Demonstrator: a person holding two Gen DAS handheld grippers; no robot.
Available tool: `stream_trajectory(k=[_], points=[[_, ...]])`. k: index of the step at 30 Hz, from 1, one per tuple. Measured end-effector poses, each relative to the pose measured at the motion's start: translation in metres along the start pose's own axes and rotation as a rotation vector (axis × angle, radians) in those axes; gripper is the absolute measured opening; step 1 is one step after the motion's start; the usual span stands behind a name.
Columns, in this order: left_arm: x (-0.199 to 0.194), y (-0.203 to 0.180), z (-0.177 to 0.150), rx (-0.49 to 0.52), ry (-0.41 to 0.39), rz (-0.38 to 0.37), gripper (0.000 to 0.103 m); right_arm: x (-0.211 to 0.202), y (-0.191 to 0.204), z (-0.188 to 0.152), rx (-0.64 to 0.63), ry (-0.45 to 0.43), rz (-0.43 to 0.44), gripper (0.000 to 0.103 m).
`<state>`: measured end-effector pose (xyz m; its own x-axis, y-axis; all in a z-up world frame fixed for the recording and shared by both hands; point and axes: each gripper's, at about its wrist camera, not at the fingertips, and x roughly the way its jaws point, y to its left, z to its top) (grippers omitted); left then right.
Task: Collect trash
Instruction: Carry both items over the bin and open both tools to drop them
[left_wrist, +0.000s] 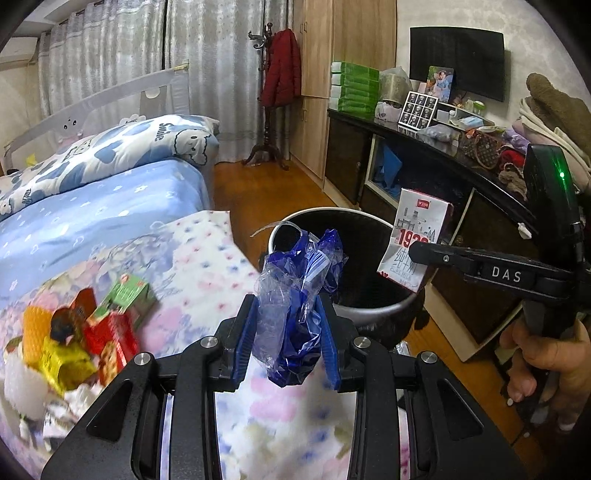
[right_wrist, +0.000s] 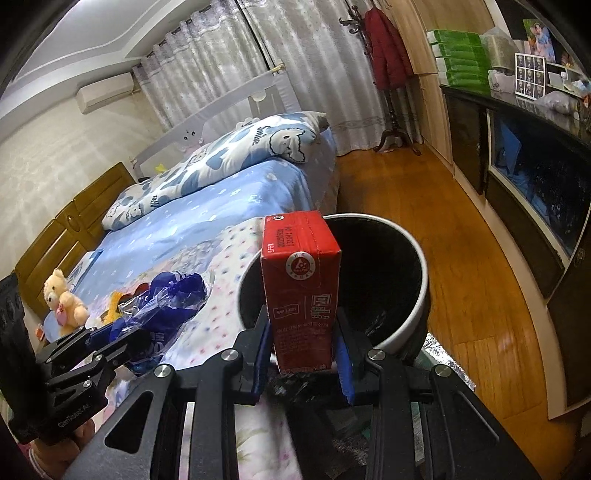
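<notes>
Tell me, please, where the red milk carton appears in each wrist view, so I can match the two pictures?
Left wrist view: milk carton at right of centre, white face showing, clamped by the right gripper over the bin.
Right wrist view: centre, red face showing, between the blue pads.
Shared landmark: black trash bin.

Blue wrapper in left gripper

Left gripper angled downward, blue pads clamped on a crumpled wrapper. Right gripper likewise tilted down, pads pressed on both sides of an upright carton. Right hand wrapped around the handle, fingers curled at the trigger.
</notes>
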<state>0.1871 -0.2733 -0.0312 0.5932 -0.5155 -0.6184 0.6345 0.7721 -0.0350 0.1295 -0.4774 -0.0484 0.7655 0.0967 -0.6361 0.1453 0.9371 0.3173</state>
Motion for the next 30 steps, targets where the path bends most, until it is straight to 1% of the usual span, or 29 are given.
stream_trajectory(k=[14, 23, 28, 29, 30], points=[[0.051, -0.018, 0.03, 0.032, 0.041, -0.014, 0.031, 0.024, -0.023, 0.017, 0.02, 0.05, -0.015, 0.031], [0.072, -0.023, 0.036, 0.041, 0.072, -0.017, 0.031, 0.034, -0.032, 0.024, 0.039, 0.078, -0.01, 0.031], [0.079, -0.028, 0.036, 0.064, 0.088, -0.013, 0.032, 0.037, -0.035, 0.027, 0.041, 0.09, -0.014, 0.031], [0.08, -0.028, 0.037, 0.063, 0.092, -0.014, 0.033, 0.039, -0.036, 0.027, 0.043, 0.093, -0.017, 0.031], [0.081, -0.028, 0.037, 0.063, 0.095, -0.015, 0.037, 0.039, -0.037, 0.028, 0.046, 0.094, -0.017, 0.031]])
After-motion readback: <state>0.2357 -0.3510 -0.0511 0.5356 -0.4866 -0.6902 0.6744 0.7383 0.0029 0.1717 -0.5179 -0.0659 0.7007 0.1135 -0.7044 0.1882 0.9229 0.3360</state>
